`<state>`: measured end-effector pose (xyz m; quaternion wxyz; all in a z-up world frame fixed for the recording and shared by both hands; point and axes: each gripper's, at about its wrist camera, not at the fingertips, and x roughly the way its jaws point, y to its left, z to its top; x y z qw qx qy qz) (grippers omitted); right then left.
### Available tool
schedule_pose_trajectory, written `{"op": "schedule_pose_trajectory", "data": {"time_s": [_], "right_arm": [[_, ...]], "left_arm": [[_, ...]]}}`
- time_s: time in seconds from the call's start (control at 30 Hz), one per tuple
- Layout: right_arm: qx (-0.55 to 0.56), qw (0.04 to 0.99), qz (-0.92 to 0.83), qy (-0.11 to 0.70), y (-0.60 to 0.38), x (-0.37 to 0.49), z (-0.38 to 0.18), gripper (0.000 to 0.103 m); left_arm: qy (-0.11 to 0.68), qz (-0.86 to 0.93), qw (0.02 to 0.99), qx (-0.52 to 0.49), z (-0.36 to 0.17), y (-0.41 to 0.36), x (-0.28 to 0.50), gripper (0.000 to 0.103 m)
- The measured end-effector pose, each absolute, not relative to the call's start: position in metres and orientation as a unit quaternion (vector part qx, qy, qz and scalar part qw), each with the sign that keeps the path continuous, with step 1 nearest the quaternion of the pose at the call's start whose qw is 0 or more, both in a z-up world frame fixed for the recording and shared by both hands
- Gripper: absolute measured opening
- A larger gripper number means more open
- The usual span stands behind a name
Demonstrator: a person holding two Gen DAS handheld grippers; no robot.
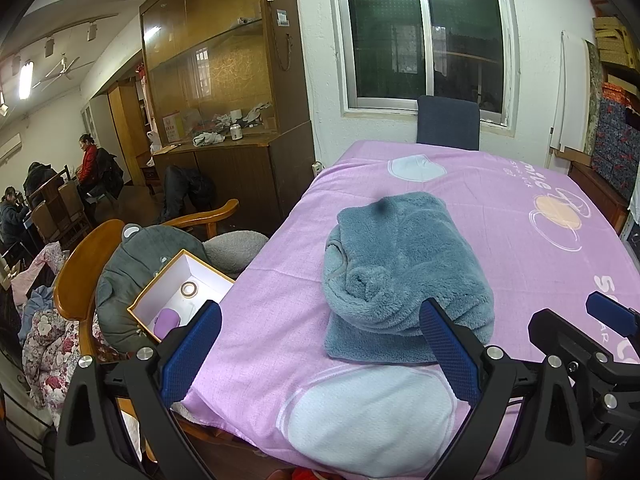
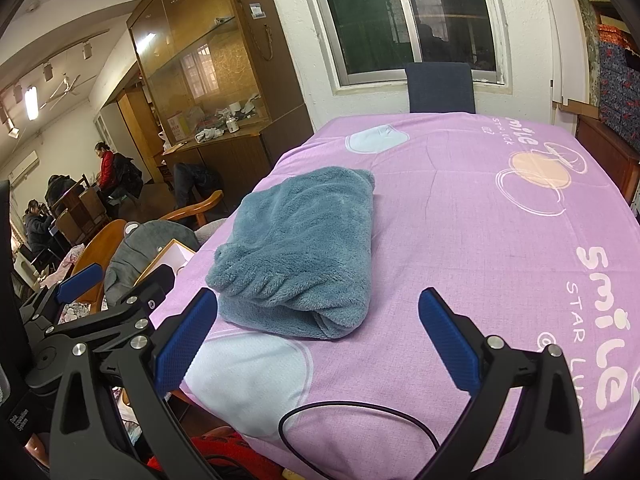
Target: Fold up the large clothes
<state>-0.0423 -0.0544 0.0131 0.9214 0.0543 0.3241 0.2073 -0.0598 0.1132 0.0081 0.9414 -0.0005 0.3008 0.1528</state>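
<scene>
A fluffy grey-blue garment (image 1: pixel 404 276) lies folded into a thick bundle on the table's pink printed cloth (image 1: pixel 520 264). In the right wrist view the same garment (image 2: pixel 304 252) sits toward the table's left edge on the pink cloth (image 2: pixel 460 240). My left gripper (image 1: pixel 320 340) stands open above the near left corner, its right blue pad just short of the bundle's near edge. My right gripper (image 2: pixel 316 328) is open too, hovering just before the bundle's near end. Neither holds anything. Each gripper shows at the edge of the other's view.
A wooden armchair (image 1: pixel 96 264) with a grey plush cushion and an open white box (image 1: pixel 180 292) stands left of the table. A blue chair (image 1: pixel 448 122) is at the far side under the window. A black cable (image 2: pixel 360 412) loops over the near edge. People sit far left.
</scene>
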Motion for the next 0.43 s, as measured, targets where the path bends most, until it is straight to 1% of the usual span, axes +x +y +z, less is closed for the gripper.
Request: {"op": "schedule_pose_trajectory", "data": {"time_s": [0.43], "right_arm": [[0.059, 0.922, 0.206, 0.323, -0.0537, -0.0474, 0.0150, 0.098]], "left_arm": [[0.299, 0.157, 0.941, -0.002, 0.0072, 0.1165, -0.0600, 0.099]]}}
